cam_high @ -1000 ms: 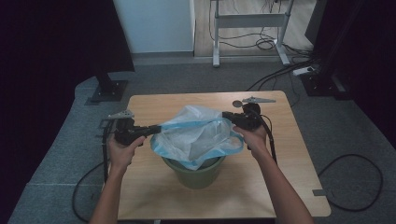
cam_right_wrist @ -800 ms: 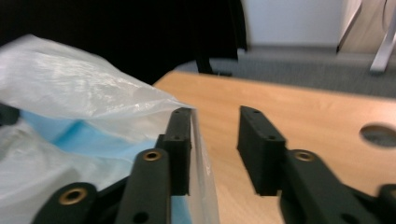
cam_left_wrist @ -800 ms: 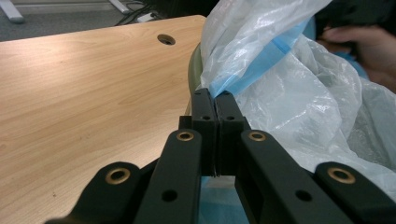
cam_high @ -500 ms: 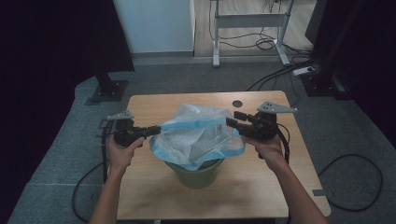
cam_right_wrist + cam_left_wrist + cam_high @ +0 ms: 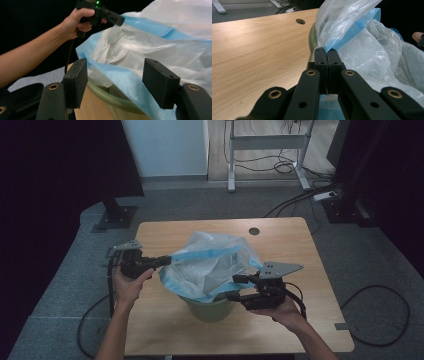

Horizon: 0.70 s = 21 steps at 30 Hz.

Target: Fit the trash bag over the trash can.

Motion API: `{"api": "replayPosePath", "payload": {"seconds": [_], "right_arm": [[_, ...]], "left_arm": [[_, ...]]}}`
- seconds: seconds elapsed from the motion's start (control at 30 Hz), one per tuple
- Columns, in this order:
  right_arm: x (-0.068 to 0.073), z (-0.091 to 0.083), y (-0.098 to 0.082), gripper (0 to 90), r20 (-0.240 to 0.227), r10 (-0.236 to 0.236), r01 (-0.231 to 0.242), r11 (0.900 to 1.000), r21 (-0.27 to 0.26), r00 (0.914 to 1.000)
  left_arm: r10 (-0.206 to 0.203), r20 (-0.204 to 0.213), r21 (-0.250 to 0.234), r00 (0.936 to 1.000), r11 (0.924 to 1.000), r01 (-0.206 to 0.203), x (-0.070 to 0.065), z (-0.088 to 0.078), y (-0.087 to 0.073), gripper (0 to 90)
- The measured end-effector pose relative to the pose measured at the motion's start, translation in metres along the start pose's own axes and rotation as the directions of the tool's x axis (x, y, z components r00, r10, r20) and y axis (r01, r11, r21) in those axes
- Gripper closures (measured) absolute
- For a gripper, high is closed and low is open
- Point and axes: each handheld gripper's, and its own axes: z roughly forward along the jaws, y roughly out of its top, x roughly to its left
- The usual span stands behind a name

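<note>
A light wooden table (image 5: pixel 295 250) with a round cable hole (image 5: pixel 254 231) near its far edge is set on grey carpet (image 5: pixel 200 202). A pale wall panel (image 5: pixel 165 147) and a metal desk frame (image 5: pixel 267 150) are seen at the far side. Cables (image 5: pixel 295 202) are laid across the floor. Dark curtains (image 5: pixel 55 165) are hung left and right. The room is dimly lit.

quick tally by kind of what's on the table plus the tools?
Bag: 1
Bin: 1
Tools: 2, left shut on the bag's blue edge, right open with jaws either side of the bag's near edge
Total: 4
</note>
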Motion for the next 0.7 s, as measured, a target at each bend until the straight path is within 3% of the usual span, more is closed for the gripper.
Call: {"api": "replayPosePath", "payload": {"seconds": [0.17,0.23,0.3,0.43,0.67,0.7], "right_arm": [[0.009,0.011,-0.003,38.9,0.013,-0.065,0.065,0.997,0.034,0.9978],[0.013,0.016,-0.004,49.1,0.025,-0.100,0.099,0.994,0.048,0.9947],[0.015,0.019,-0.005,65.2,0.043,-0.125,0.122,0.990,0.067,0.9912],[0.020,0.018,-0.008,88.9,0.021,-0.135,0.134,0.990,0.046,0.9906],[0.022,0.011,-0.011,89.0,0.014,-0.124,0.124,0.992,-0.005,0.9922],[0.024,0.010,-0.010,81.1,0.025,-0.143,0.144,0.990,-0.013,0.9893]], "left_arm": [[0.002,0.000,0.002,1.0000,1.0000,-0.002,-0.001,0.000,0.001,89.0],[0.002,-0.001,0.001,1.0000,1.0000,-0.002,-0.001,0.000,0.001,89.0],[0.002,-0.002,0.001,1.0000,1.0000,-0.002,-0.001,0.000,0.001,89.0],[0.003,-0.003,0.001,1.0000,1.0000,-0.003,-0.001,-0.002,0.001,89.0],[0.003,-0.002,0.003,1.0000,1.0000,-0.003,-0.003,-0.003,0.001,88.8],[0.003,-0.002,0.005,1.0000,1.0000,-0.003,-0.003,-0.003,0.001,88.8]]}}
